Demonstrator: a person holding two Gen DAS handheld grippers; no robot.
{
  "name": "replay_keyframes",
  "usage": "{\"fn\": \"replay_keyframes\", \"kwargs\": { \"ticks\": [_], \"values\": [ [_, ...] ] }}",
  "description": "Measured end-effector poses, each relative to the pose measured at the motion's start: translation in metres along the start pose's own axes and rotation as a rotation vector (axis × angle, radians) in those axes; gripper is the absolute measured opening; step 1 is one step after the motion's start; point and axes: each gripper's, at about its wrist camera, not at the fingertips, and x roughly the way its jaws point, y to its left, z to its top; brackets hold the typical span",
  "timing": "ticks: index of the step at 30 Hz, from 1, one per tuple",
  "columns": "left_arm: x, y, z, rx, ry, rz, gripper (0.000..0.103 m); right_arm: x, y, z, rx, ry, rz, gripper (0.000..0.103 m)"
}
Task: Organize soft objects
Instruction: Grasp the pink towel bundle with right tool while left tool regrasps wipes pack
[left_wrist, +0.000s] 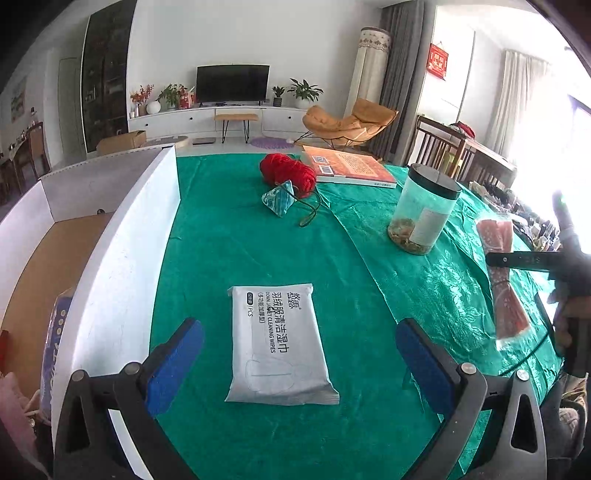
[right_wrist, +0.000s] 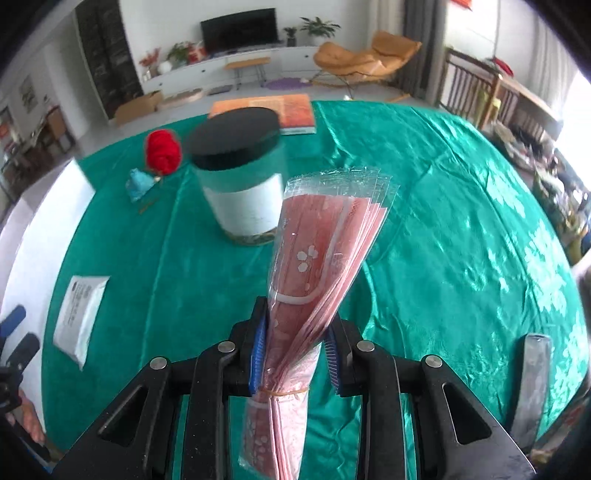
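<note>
My right gripper (right_wrist: 295, 354) is shut on a bundle of pink masks (right_wrist: 325, 236) in clear wrappers, tied with a rubber band and held above the green cloth. In the left wrist view the bundle (left_wrist: 506, 280) hangs at the far right. My left gripper (left_wrist: 299, 365) is open above a white wipes pack (left_wrist: 277, 343), which lies flat between its blue pads without touching them. Red yarn (left_wrist: 288, 171) and a teal triangular pouch (left_wrist: 279, 199) lie farther back. To the left stands a white box (left_wrist: 122, 240) holding a blue pack (left_wrist: 55, 350).
A clear jar with a black lid (left_wrist: 424, 210) stands right of centre, close behind the held bundle in the right wrist view. An orange book (left_wrist: 351, 166) lies at the table's far edge. A grey strip (right_wrist: 532, 387) rests near the right front edge.
</note>
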Motion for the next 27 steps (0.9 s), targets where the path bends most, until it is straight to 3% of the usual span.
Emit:
{"fn": "replay_keyframes", "kwargs": {
  "ticks": [2,5,9,12,18,20,22,23,24,25,26,27],
  "values": [
    [0.008,-0.001,0.000,0.016,0.046,0.023,0.103,0.016,-0.026,0.003,0.073,-0.037,0.053,0.036],
    [0.025,0.005,-0.004,0.020,0.140,0.040,0.103,0.036,-0.050,0.005,0.159,-0.037,0.107,0.062],
    [0.034,0.011,-0.009,-0.003,0.177,0.049,0.103,0.025,-0.064,0.002,0.199,-0.034,0.100,0.065],
    [0.045,0.011,-0.010,-0.001,0.214,0.051,0.103,0.010,-0.065,0.005,0.190,-0.021,0.035,0.066],
    [0.070,0.008,-0.016,0.043,0.280,0.149,0.103,0.007,-0.015,-0.003,0.049,0.068,0.019,0.070],
    [0.082,0.010,-0.016,0.043,0.301,0.192,0.103,0.024,0.006,-0.009,-0.026,0.103,-0.037,0.070],
    [0.090,0.013,-0.016,0.021,0.312,0.190,0.103,0.044,0.014,-0.017,-0.068,0.147,-0.086,0.068],
    [0.091,0.014,-0.015,0.014,0.319,0.195,0.103,0.051,0.011,-0.019,-0.055,0.151,-0.091,0.050],
    [0.091,0.014,-0.015,0.018,0.314,0.184,0.095,0.053,0.003,-0.021,-0.025,0.138,-0.090,0.027],
    [0.090,0.013,-0.014,0.025,0.292,0.159,0.088,0.052,-0.006,-0.020,0.021,0.125,-0.081,0.027],
    [0.087,0.010,-0.014,0.043,0.269,0.153,0.070,0.048,-0.014,-0.017,0.063,0.106,-0.070,0.026],
    [0.086,0.008,-0.012,0.053,0.256,0.163,0.067,0.043,-0.020,-0.013,0.098,0.080,-0.070,0.026]
  ]
}}
